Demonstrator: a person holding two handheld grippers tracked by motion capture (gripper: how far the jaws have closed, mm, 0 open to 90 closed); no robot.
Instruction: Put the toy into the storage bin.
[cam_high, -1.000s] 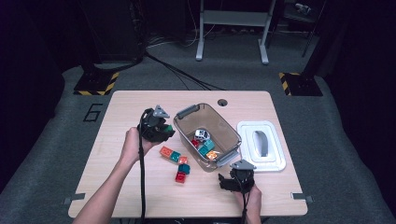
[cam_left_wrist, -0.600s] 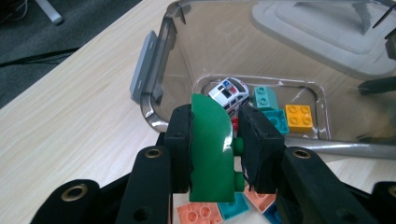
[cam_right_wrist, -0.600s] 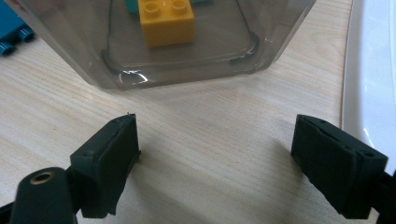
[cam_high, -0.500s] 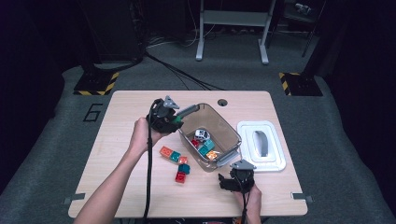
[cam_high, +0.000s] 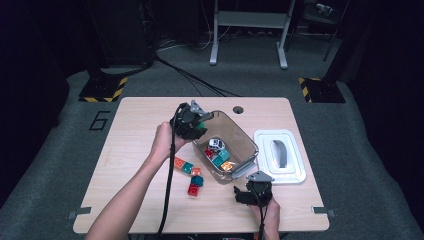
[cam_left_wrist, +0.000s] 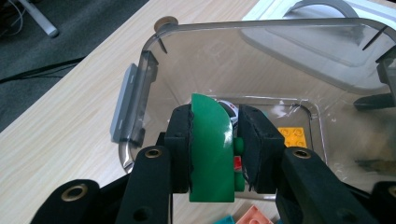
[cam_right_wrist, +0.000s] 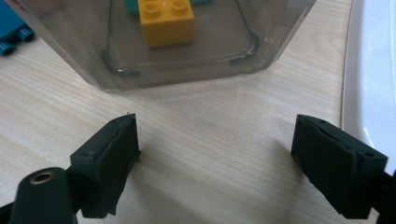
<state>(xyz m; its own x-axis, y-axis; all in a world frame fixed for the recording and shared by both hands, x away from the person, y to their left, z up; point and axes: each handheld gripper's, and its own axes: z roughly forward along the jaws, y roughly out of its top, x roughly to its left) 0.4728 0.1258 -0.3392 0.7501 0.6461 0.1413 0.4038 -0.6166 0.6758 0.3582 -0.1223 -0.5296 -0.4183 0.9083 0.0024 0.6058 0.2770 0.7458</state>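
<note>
The left gripper (cam_high: 192, 121) holds a green block (cam_left_wrist: 211, 148) tight in its jaws, over the far left edge of the clear box (cam_high: 246, 141). The right gripper (cam_high: 254, 191) rests on the table (cam_high: 135, 125) near the box, jaws wide with nothing between them.

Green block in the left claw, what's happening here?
A person is sorting toy blocks into a clear bin. The left claw is shut on a green block at the bin's near rim. The right claw rests open on the table beside the bin. A few loose blocks lie outside it.
</note>
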